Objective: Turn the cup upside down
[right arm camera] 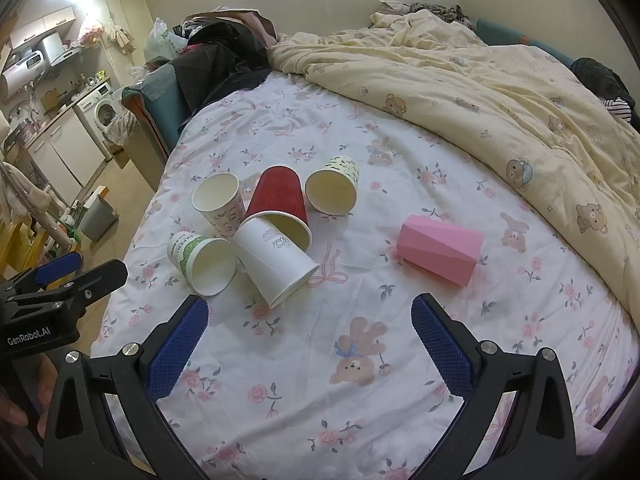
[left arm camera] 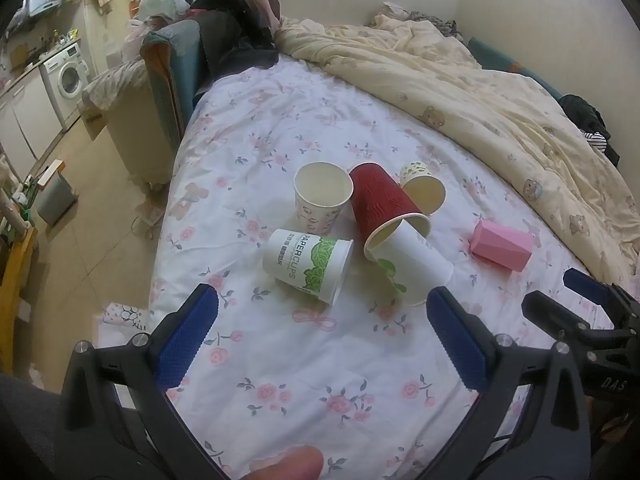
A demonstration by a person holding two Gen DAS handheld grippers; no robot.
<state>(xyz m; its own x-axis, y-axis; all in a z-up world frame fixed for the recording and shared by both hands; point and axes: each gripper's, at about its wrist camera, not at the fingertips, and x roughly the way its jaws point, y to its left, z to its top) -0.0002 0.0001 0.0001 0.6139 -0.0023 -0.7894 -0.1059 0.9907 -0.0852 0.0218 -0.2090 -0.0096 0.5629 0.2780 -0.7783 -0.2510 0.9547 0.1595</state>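
On the floral-sheeted bed, my left gripper and right gripper hover with fingers apart and empty. Only the bear-print paper cup stands upright, just left of the toppled ribbed red paper cup, likely my target.

My left gripper and right gripper have matt black plastic arms, rough blue textured pads and shiny metal screws. On the soft, wrinkled cotton bedsheet lie smooth paper cups; the red cup is ribbed, and the pink cup looks matt and faceted.
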